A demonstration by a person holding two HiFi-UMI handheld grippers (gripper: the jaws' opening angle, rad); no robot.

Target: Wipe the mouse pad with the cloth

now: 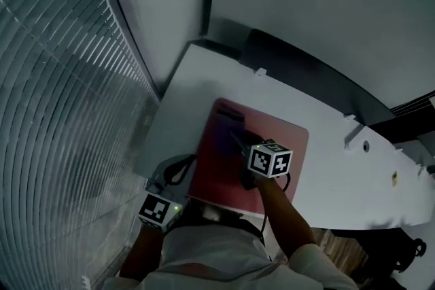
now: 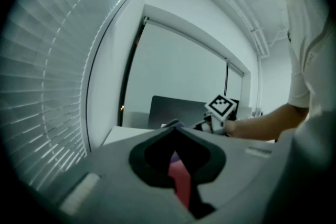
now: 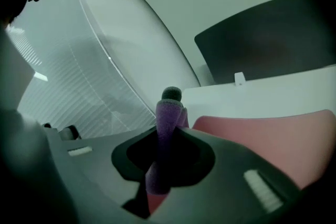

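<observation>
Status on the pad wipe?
Right gripper shut on cloth, over the pad. Left gripper shut, at pad's left edge. Nothing else seen on pad.

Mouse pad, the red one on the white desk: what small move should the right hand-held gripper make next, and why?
Probably sweep the purple fuzzy cloth toward the person across the red rectangular mouse pad. The right hand-held gripper is shut on the cloth near the pad's far left corner, so most of the pad lies nearer.
</observation>
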